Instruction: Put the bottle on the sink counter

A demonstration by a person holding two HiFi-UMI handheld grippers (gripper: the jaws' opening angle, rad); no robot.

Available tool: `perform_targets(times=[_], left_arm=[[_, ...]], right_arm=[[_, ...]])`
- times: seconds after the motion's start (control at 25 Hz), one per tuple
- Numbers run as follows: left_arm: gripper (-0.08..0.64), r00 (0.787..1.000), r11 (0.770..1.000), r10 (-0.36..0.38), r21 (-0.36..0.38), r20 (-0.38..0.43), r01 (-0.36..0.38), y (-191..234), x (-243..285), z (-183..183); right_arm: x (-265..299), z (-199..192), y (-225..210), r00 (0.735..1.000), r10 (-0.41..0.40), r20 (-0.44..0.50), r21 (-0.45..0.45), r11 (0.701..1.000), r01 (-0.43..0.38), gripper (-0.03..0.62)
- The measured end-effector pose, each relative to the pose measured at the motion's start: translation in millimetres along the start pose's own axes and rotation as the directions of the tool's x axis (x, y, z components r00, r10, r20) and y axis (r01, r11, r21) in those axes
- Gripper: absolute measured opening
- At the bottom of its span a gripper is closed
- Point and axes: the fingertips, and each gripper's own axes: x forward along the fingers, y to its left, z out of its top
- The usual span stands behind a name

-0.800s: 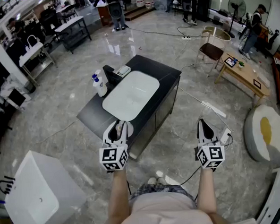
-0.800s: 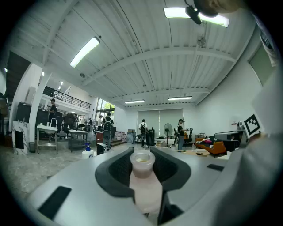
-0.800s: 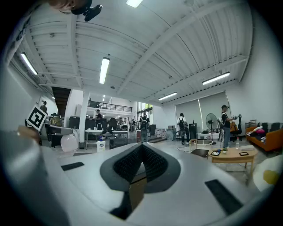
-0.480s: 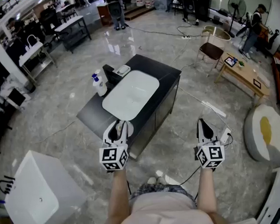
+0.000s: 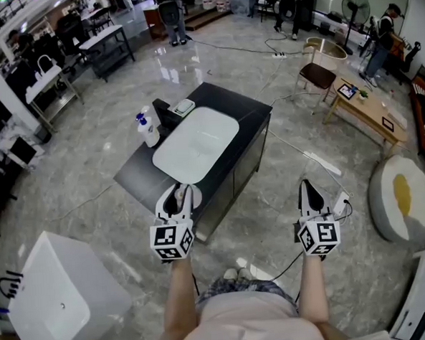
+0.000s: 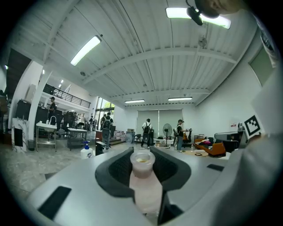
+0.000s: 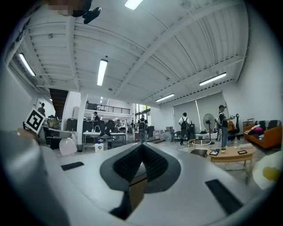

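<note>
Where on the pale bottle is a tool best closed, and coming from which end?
On the straight round body of the pale bottle, pads on opposite sides, coming from its base end. The left tool holds it so: the bottle lies along the jaws, cap pointing away. The wider body likely slips less than the neck.

Ceiling strip lights (image 6: 86,49) lit the hall brightly and evenly, throwing glare on the polished floor (image 5: 171,73). Both gripper views bent strongly toward black corners, and the close bottle (image 6: 142,181) looked soft.
</note>
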Motion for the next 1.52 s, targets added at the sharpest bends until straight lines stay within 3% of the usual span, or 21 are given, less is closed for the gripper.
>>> perform_targets(times=[0.96,1.52], left_arm=[[0.132,0.996,0.996,-0.087,0.007,0.004,0.087,7,27,-4],[0.132,0.996,0.996,-0.089,0.003,0.001,0.089,13,117,-12]], right_arm=[[-7,-18,1,0.995,-0.094,0.010,0.043,0.995,0.094,0.015],[73,-30,-42,0.996,-0.092,0.016,0.061,0.994,0.090,0.015]])
